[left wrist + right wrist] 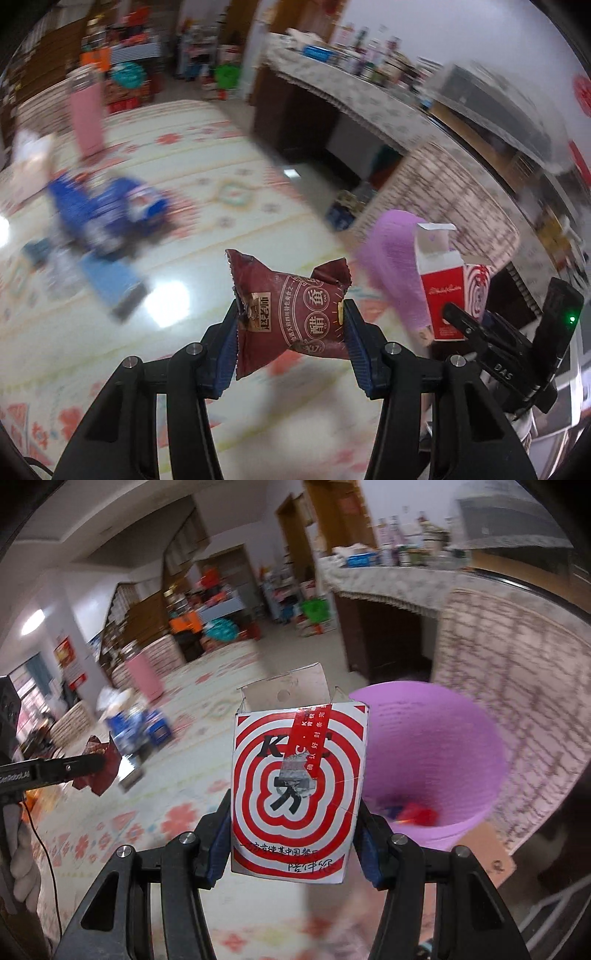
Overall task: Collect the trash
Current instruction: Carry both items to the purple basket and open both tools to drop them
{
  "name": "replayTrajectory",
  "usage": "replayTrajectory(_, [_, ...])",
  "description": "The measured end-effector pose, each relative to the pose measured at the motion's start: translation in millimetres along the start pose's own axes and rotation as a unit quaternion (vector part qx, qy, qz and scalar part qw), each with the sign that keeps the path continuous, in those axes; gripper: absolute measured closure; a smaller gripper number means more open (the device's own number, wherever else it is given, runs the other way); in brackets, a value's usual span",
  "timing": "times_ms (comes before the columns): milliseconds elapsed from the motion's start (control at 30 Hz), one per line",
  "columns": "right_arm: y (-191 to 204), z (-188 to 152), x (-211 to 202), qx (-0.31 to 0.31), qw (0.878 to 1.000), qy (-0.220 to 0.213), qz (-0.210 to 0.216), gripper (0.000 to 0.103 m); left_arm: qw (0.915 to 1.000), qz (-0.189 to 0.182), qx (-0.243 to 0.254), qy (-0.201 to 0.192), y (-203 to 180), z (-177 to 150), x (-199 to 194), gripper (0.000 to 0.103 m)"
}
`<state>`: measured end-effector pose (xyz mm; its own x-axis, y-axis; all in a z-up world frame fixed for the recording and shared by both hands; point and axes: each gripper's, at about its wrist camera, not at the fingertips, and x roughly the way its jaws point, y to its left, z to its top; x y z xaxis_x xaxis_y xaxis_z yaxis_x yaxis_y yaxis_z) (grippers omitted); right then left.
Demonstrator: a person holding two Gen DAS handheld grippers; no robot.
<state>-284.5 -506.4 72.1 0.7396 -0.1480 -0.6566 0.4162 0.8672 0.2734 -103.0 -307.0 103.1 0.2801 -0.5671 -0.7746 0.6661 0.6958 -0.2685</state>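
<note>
Patterned floor mat [221, 155] under cluttered room | my left hand-held gripper [291, 325] clamped on crumpled maroon snack wrapper [291, 314], held in the air | my right hand-held gripper [295, 834] clamped on red-and-white carton [295, 782], top flap open | purple bin [443, 746] just beside carton, bits of trash inside

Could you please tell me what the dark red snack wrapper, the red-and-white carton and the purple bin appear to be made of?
Snack wrapper: thin plastic or foil film, slightly glossy; it crinkles and has crimped, serrated ends.
Carton: printed paperboard, matte; bare grey-brown inside its folded top flap, sealed with tape.
Purple bin: probably moulded plastic, smooth and uniformly coloured, though blurred.
</note>
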Motion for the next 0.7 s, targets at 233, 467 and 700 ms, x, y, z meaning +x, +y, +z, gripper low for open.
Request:
replayTrajectory(233, [-60,17,-2,0.04,0.999,-0.007,-0.029,0.041,0.9978,-0.04,0.042,0.03,-75,34,56,0.052])
replayTrajectory(467, [-89,34,13,0.049,0.998,-0.004,-0.042,0.037,0.9955,-0.06,0.059,0.044,-120,64,98,0.049])
replayTrajectory(700, [-98,35,22,0.064,0.997,-0.002,-0.043,0.033,0.9955,-0.041,0.084,0.018,-133,64,94,0.023])
